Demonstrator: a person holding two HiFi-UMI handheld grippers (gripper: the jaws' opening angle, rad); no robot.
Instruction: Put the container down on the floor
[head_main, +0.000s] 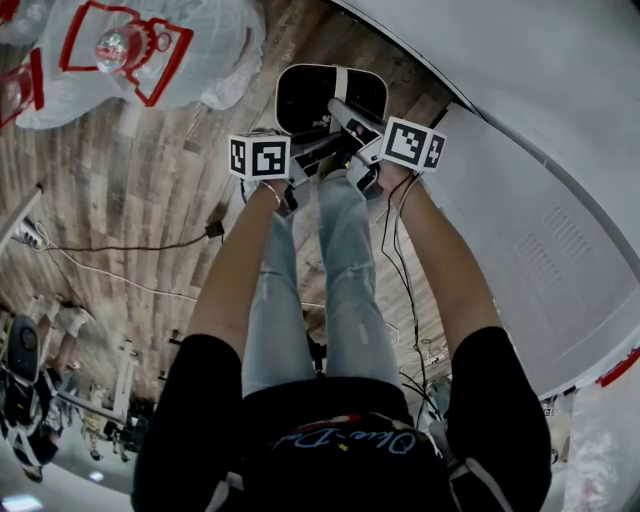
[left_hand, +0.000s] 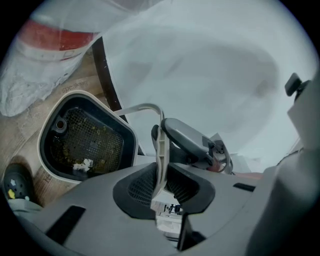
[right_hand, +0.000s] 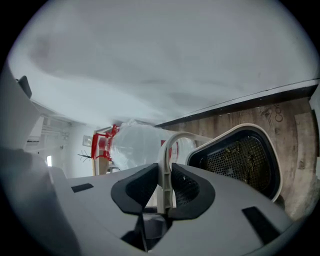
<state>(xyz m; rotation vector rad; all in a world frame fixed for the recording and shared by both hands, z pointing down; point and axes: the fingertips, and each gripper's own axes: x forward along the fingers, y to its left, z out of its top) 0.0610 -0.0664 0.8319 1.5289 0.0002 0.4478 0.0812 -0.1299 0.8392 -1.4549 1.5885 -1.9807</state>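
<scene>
My left tongs (left_hand: 159, 176) are pinching the thin white handle (left_hand: 144, 107), and my right tongs (right_hand: 165, 186) are pinching the same handle just beside them. The handle sits like a skinny strip between the dark pads on each side. The container (head_main: 330, 97) hangs under that handle, out in front of the person's legs (head_main: 320, 290) and over the wooden floor (head_main: 130, 200). I can't tell if its bottom touches the boards yet. Inside it is a dark mesh basket (left_hand: 87, 140) with little crumbs in it. I think a few things could go wrong. The handle is thin and smooth, so it could slide out of the pads if one hand goes down faster than the other. Then the container would tip and the crumbs could fall out. If I let go too soon, it would drop and bang on the floor. The two tongs are very near each other, so they could bump and knock the grip loose. The container can swing on its handle too, and the big white thing (head_main: 540, 220) is close on the right, so it might hit that. The plastic bag (head_main: 150, 50) is farther off on the left, so I worry less about it.
</scene>
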